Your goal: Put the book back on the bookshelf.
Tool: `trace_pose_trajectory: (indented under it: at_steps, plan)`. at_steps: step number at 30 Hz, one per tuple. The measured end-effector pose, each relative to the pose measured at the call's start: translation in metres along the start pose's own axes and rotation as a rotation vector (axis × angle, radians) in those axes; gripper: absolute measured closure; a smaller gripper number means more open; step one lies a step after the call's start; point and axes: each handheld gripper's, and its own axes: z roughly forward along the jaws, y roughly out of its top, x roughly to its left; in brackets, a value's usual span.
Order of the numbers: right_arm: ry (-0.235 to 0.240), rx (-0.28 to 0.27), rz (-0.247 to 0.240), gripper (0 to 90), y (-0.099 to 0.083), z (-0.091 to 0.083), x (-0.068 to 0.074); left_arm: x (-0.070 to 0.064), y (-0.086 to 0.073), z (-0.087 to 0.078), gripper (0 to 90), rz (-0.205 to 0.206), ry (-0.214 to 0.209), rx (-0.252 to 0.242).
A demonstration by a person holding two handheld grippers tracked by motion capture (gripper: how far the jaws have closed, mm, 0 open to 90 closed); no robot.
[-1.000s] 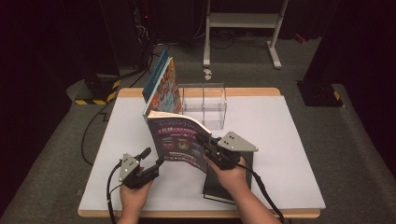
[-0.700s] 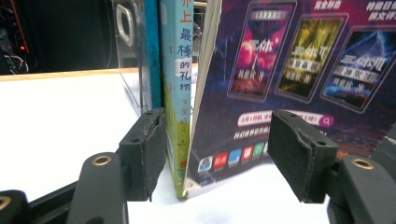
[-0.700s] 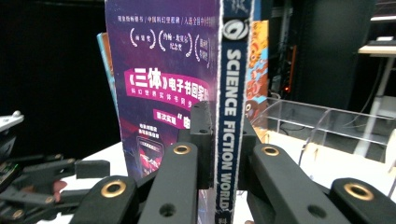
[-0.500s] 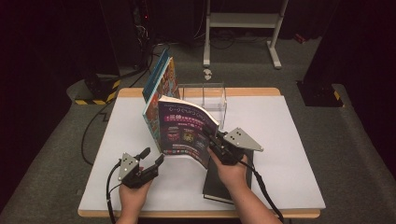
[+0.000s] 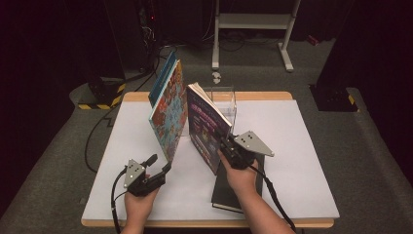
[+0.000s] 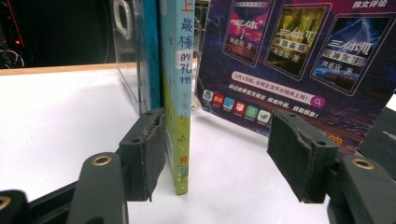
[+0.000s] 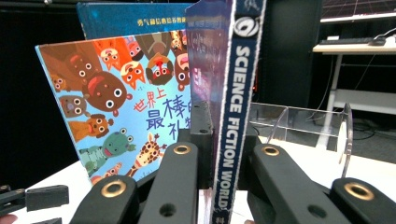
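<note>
A purple science-fiction magazine (image 5: 207,126) is held upright over the white table (image 5: 302,146), with my right gripper (image 5: 228,146) shut on its spine (image 7: 232,116). To its left a colourful animal picture book (image 5: 169,114) stands leaning, a blue book (image 5: 162,78) behind it. My left gripper (image 5: 159,168) rests low on the table near the picture book's front corner, open. In the left gripper view the picture book's spine (image 6: 180,116) stands just inside the left pad (image 6: 149,154), and the magazine's back cover (image 6: 289,60) fills the right.
A clear acrylic book rack (image 5: 225,97) stands behind the magazine at the table's far middle. A black book (image 5: 241,187) lies flat under my right hand. Table legs and cables sit on the floor beyond.
My right gripper has swung the magazine from a flat tilt to upright and carried it right, away from the picture book. The left gripper has hardly moved.
</note>
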Motion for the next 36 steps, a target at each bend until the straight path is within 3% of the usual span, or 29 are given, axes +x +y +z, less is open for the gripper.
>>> trace_pose_trajectory:
  at_steps: [7, 11, 15, 22, 29, 36]
  plan:
    - [0.006, 0.018, -0.011, 83.2, -0.011, 0.004, 0.005, 0.000, 0.000, 0.000, 37.4, -0.003, -0.005, 0.005]
    - [0.023, 0.018, -0.014, 81.1, -0.013, 0.002, 0.005, -0.005, 0.001, -0.001, 37.1, 0.011, -0.037, 0.030]
    - [0.042, 0.032, -0.008, 75.8, -0.017, 0.000, 0.006, -0.017, 0.004, 0.001, 35.4, 0.023, -0.081, 0.033]
    - [0.064, 0.073, 0.005, 72.6, -0.033, -0.011, 0.004, -0.042, 0.016, 0.007, 29.6, -0.009, -0.156, 0.019]
    - [0.095, 0.123, 0.023, 73.4, -0.052, -0.026, 0.001, -0.068, 0.027, 0.016, 25.6, -0.030, -0.232, 0.007]
    - [0.117, 0.153, 0.032, 74.9, -0.065, -0.031, 0.000, -0.096, 0.031, 0.032, 22.8, -0.018, -0.296, 0.025]
